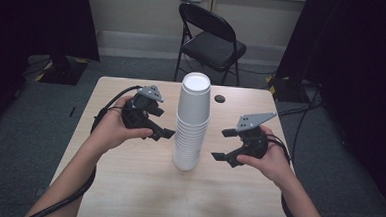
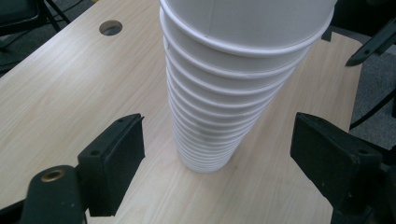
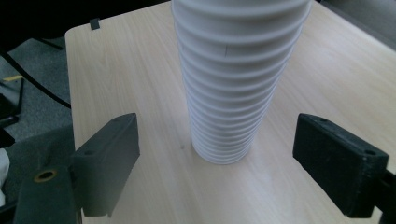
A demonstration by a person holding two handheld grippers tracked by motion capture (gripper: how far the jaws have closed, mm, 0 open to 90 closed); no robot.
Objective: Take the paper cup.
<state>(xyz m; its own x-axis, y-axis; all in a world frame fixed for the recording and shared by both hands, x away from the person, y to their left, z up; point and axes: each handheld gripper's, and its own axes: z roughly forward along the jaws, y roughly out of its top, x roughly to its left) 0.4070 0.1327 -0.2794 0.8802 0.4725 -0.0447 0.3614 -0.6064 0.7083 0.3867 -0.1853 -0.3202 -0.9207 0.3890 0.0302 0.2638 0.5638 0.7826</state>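
Note:
A tall stack of white paper cups [image 1: 192,122] stands upside down near the middle of the light wooden table [image 1: 127,185]. My left gripper [image 1: 161,125] is held just left of the stack, open, its jaws pointing at the stack's mid height. My right gripper [image 1: 225,144] hovers to the right of the stack, lower down, also open. In the left gripper view the stack [image 2: 224,93] rises between the wide-spread jaws. The right gripper view shows the stack [image 3: 233,88] centred ahead of its spread jaws. Neither gripper touches the cups.
A round cable hole [image 1: 219,98] sits in the table near its far edge. A black folding chair [image 1: 209,39] stands beyond the table. Cables trail from both grippers off the table's sides. Dark curtains flank the room.

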